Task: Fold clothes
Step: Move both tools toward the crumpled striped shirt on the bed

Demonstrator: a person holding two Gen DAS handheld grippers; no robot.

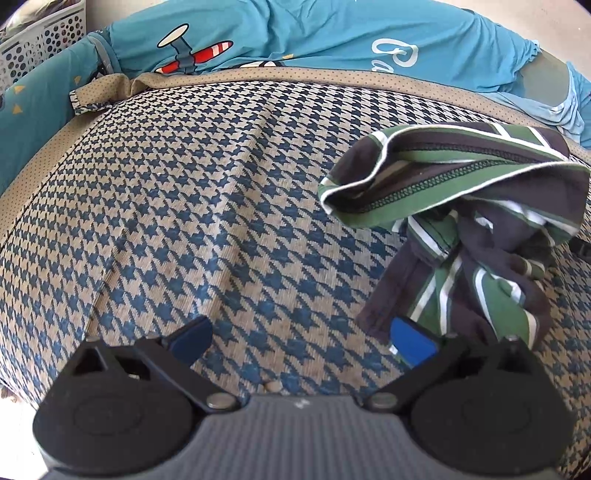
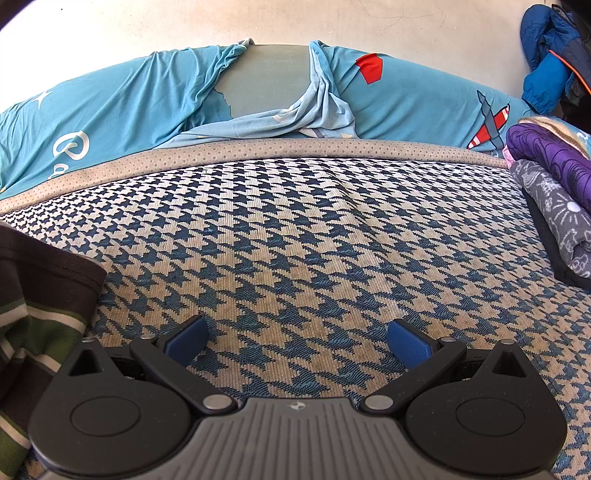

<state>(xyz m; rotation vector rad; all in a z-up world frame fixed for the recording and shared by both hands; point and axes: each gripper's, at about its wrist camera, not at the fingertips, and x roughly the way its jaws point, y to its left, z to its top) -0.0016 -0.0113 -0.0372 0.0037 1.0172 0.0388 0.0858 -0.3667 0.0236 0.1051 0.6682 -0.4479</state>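
A crumpled garment with green, white and dark brown stripes [image 1: 469, 221] lies bunched on the houndstooth surface [image 1: 207, 221], to the right in the left wrist view. My left gripper [image 1: 301, 341] is open, its right blue pad close to the garment's lower edge, with nothing between the fingers. In the right wrist view the same striped garment [image 2: 40, 317] shows at the left edge, beside the gripper body. My right gripper [image 2: 297, 343] is open over bare houndstooth fabric [image 2: 295, 240], holding nothing.
A blue cover with airplane prints [image 1: 295, 33] runs along the far edge of the surface. A white perforated basket [image 1: 40, 40] stands at the far left. Folded purple and grey clothes [image 2: 554, 192] are stacked at the right. A blue jacket [image 2: 550, 55] hangs by the wall.
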